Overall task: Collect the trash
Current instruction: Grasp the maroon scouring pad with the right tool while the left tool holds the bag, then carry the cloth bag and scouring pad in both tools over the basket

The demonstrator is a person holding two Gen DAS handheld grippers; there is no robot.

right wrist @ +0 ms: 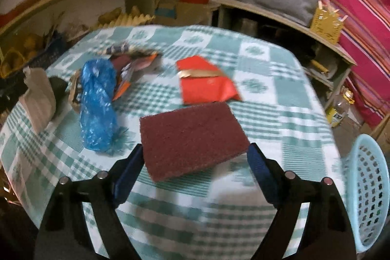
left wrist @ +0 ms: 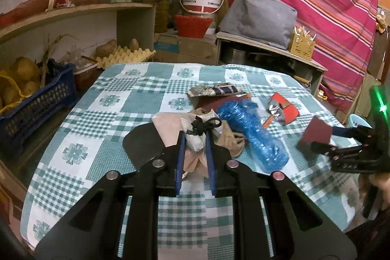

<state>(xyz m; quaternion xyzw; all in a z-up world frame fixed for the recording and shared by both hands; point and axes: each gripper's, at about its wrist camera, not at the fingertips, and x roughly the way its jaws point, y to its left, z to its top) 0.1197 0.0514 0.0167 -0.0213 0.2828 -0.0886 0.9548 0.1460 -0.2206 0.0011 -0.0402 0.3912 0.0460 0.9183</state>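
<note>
Nearest the right wrist camera, the right tool (right wrist: pixel 195 155) has a maroon scouring pad (right wrist: pixel 192 138) between its blue pads; the jaws stand wide and the pad's edges look to meet the fingers, so I take it as gripped, though blur makes that uncertain. From the left wrist view the same pad appears lifted off the surface at the right tool's tip. The left tool (left wrist: pixel 195 138) is clamped nearly together on a pale crumpled bag (left wrist: pixel 193 141) with a black drawstring knot, resting on the checked surface (left wrist: pixel 97 118).

As for progress, collection looks to be in its early part. A light blue perforated basket (right wrist: pixel 368 189) stands beside the surface at the right, and whether it already holds anything cannot be told. Left on the cloth are a blue plastic bag (right wrist: pixel 97 101), a red foil wrapper (right wrist: pixel 207 82), a patterned wrapper (left wrist: pixel 214 89) farther back, and some beige paper scraps (left wrist: pixel 229 138) beside the left tool. Both held pieces have yet to reach the basket.
</note>
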